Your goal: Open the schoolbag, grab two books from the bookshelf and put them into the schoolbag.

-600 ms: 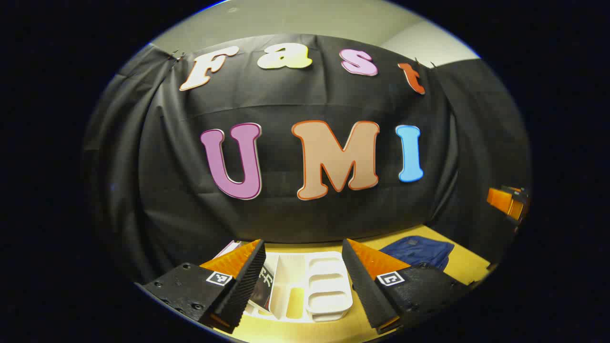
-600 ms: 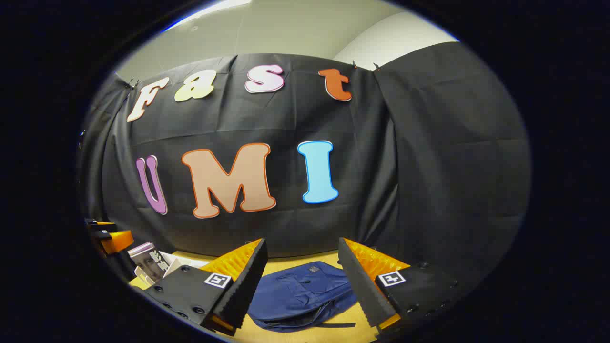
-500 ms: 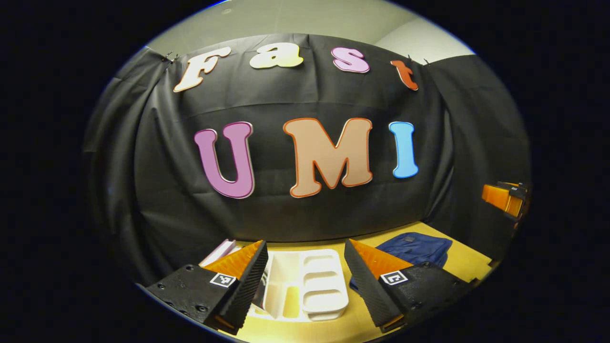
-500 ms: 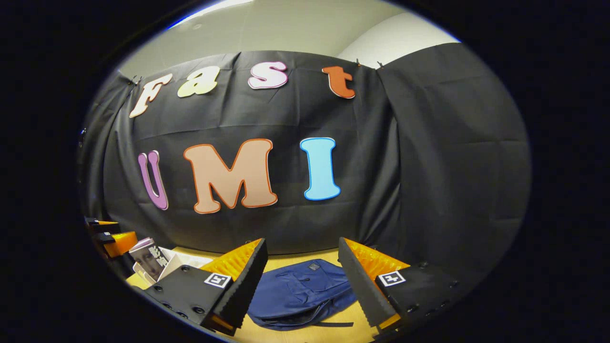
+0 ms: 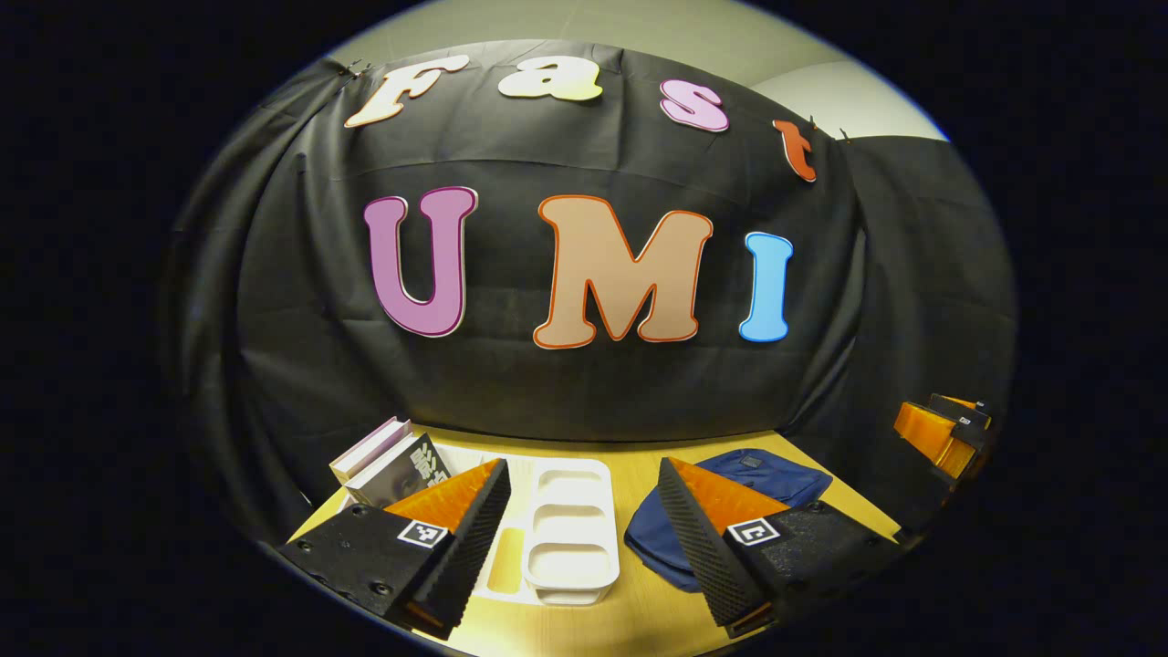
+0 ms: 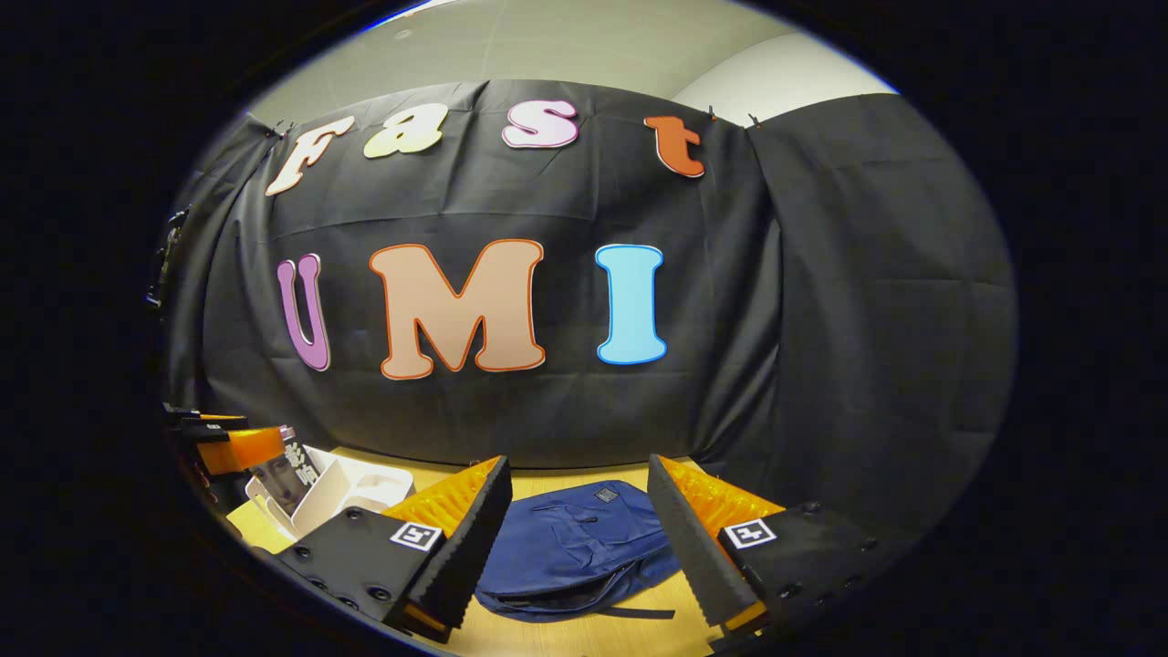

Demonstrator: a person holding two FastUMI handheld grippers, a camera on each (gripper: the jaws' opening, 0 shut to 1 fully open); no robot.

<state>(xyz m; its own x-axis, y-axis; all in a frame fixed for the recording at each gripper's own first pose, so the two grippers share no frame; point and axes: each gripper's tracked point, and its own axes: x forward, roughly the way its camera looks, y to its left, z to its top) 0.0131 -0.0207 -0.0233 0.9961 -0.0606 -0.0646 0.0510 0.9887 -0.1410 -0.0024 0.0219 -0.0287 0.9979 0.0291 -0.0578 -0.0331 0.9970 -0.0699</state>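
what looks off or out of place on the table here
Nothing stands out. The blue schoolbag lies flat on the table, books lean in the white bookshelf, and both grippers hover open.

Schoolbag (image 6: 575,547) navy blue, dark strap; bookshelf (image 5: 570,529) plain white; table (image 5: 639,611) pale yellow wood; books (image 5: 388,461) one lilac-white, one grey-black photo cover; booth cloth (image 6: 821,319) black.

Both views are dim and evenly lit from overhead. The table (image 5: 639,452) is the brightest surface. Focus is sharp at centre. Fisheye distortion bends straight lines near the edges, where brightness falls off. No glare.
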